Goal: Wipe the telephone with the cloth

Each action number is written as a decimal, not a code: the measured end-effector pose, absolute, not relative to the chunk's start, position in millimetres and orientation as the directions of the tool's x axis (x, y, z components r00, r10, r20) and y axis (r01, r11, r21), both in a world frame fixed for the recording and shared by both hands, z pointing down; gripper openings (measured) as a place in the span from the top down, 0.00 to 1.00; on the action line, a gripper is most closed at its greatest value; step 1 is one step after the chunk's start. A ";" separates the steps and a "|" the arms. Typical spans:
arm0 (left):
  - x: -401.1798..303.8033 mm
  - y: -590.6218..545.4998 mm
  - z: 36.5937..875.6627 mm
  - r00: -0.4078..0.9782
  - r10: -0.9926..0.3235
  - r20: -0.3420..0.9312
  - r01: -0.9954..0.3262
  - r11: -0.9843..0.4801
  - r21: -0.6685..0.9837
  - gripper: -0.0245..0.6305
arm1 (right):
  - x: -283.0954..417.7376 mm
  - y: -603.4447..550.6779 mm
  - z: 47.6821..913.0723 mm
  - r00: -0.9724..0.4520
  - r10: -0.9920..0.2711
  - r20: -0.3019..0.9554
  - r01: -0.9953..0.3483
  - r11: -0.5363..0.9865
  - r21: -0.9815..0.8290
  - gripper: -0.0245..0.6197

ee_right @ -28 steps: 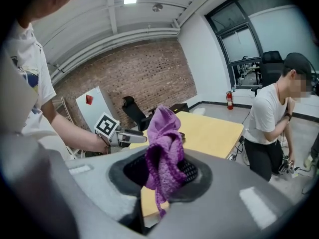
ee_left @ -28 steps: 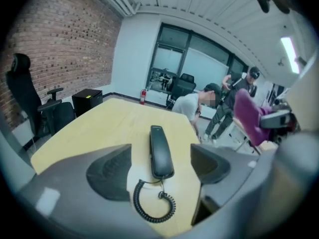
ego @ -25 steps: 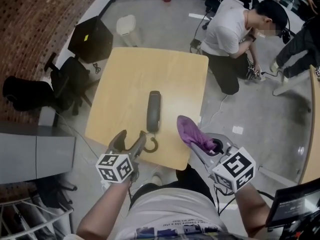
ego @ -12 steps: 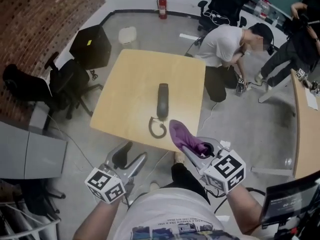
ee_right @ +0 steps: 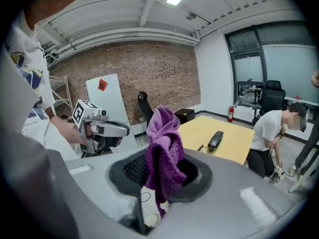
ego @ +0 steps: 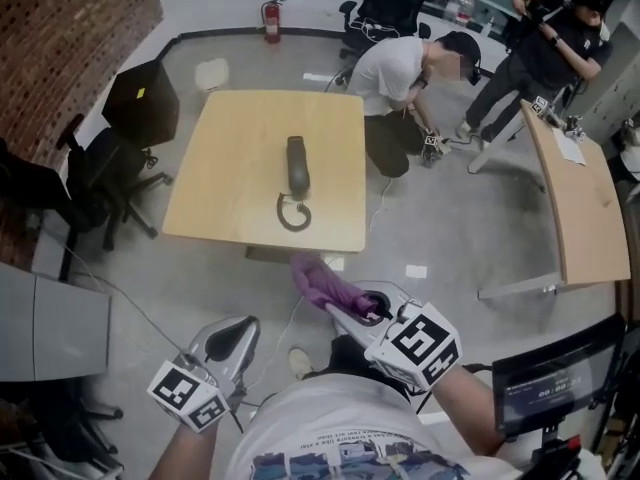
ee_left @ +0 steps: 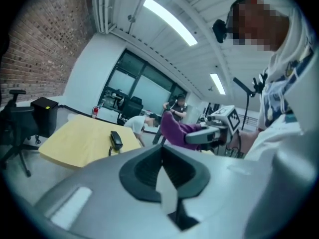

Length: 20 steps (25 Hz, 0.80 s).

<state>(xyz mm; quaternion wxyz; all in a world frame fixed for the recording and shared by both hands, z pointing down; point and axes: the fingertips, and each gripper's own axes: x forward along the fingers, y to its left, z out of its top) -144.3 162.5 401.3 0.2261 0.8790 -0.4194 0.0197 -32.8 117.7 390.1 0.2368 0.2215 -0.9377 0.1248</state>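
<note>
The dark telephone handset (ego: 296, 166) lies on the light wooden table (ego: 230, 168), its coiled cord (ego: 293, 213) near the front edge. Both grippers are off the table, close to my body. My right gripper (ego: 338, 306) is shut on the purple cloth (ego: 318, 280), which sticks up past its jaws (ee_right: 163, 148). My left gripper (ego: 234, 336) is low at the left; its jaws have just been closing and now meet with nothing between them (ee_left: 162, 151). The handset (ee_right: 216, 139) shows far off in the right gripper view and also (ee_left: 116, 139) in the left gripper view.
A person crouches (ego: 400, 78) on the floor beyond the table, and another stands (ego: 555, 38) at the back right. A black office chair (ego: 90, 183) and a black box (ego: 140, 93) are on the left. A second table (ego: 575, 203) and a monitor (ego: 555, 383) are on the right.
Both grippers have drawn back from the table edge toward my body, and the table now lies farther off. The left jaws went from open to shut. The cloth stays in the right gripper.
</note>
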 end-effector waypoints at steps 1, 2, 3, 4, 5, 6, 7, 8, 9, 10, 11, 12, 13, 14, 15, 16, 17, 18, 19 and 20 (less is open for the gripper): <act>-142.9 169.6 400.3 0.653 -0.722 0.228 -0.744 -0.554 0.374 0.96 | -33.5 123.9 389.9 -0.788 -0.356 0.503 -0.472 0.873 -0.122 0.83; -140.4 175.1 399.4 0.657 -0.718 0.231 -0.742 -0.560 0.368 0.96 | -33.7 129.0 389.3 -0.788 -0.352 0.504 -0.468 0.876 -0.119 0.83; -137.0 179.8 398.6 0.660 -0.714 0.234 -0.740 -0.564 0.367 0.96 | -33.8 133.7 387.9 -0.791 -0.347 0.504 -0.462 0.879 -0.119 0.83; -132.9 184.0 397.6 0.665 -0.709 0.233 -0.735 -0.567 0.371 0.96 | -33.2 138.0 386.0 -0.794 -0.343 0.502 -0.457 0.881 -0.120 0.83; -128.5 187.8 396.6 0.671 -0.705 0.229 -0.729 -0.570 0.379 0.96 | -31.9 141.9 384.1 -0.796 -0.341 0.499 -0.453 0.884 -0.118 0.83; -124.4 191.3 395.8 0.675 -0.703 0.225 -0.724 -0.571 0.387 0.96 | -30.1 145.5 382.2 -0.799 -0.340 0.496 -0.448 0.886 -0.115 0.83; -120.5 194.5 395.6 0.676 -0.702 0.222 -0.721 -0.571 0.392 0.96 | -28.1 148.9 380.6 -0.803 -0.339 0.491 -0.443 0.889 -0.111 0.83; -116.6 197.2 395.9 0.676 -0.703 0.222 -0.721 -0.569 0.395 0.96 | -25.5 152.5 379.3 -0.807 -0.336 0.486 -0.437 0.893 -0.109 0.83; -112.1 199.5 396.5 0.674 -0.704 0.223 -0.722 -0.566 0.398 0.96 | -22.0 156.2 378.7 -0.810 -0.333 0.482 -0.432 0.896 -0.107 0.83; -106.5 201.2 396.9 0.673 -0.706 0.222 -0.723 -0.563 0.400 0.96 | -17.1 160.2 378.6 -0.813 -0.330 0.479 -0.426 0.899 -0.104 0.83; -99.8 202.5 396.7 0.672 -0.707 0.219 -0.723 -0.562 0.403 0.96 | -11.1 164.3 378.8 -0.816 -0.327 0.477 -0.420 0.902 -0.101 0.83; -92.4 203.4 395.8 0.671 -0.710 0.215 -0.723 -0.561 0.404 0.96 | -4.5 168.5 379.0 -0.818 -0.323 0.476 -0.413 0.906 -0.096 0.83; -84.7 204.1 394.5 0.670 -0.712 0.210 -0.723 -0.561 0.403 0.96 | 2.0 172.7 379.2 -0.820 -0.319 0.474 -0.406 0.910 -0.090 0.83; -77.1 204.4 393.5 0.670 -0.714 0.205 -0.723 -0.562 0.403 0.96 | 8.4 176.5 379.6 -0.822 -0.316 0.473 -0.398 0.914 -0.082 0.83; -69.7 204.2 393.3 0.669 -0.715 0.201 -0.722 -0.563 0.403 0.96 | 14.4 179.9 380.4 -0.824 -0.314 0.473 -0.392 0.917 -0.074 0.83; -62.6 203.7 394.1 0.669 -0.716 0.199 -0.722 -0.563 0.403 0.96 | 20.3 182.9 381.8 -0.824 -0.312 0.473 -0.387 0.920 -0.067 0.83; -56.0 203.4 395.5 0.669 -0.716 0.198 -0.722 -0.562 0.403 0.96 | 26.0 185.6 383.9 -0.823 -0.311 0.474 -0.384 0.921 -0.062 0.83; -49.9 203.3 397.4 0.668 -0.717 0.200 -0.723 -0.562 0.403 0.96 | 31.6 188.1 386.2 -0.823 -0.311 0.475 -0.383 0.922 -0.060 0.83; -44.1 203.5 399.4 0.667 -0.717 0.202 -0.724 -0.560 0.403 0.96 | 37.1 190.2 388.1 -0.824 -0.312 0.474 -0.383 0.922 -0.060 0.83; -38.7 204.5 401.4 0.666 -0.717 0.205 -0.725 -0.558 0.403 0.96 | 42.4 192.5 389.3 -0.825 -0.313 0.471 -0.384 0.921 -0.061 0.83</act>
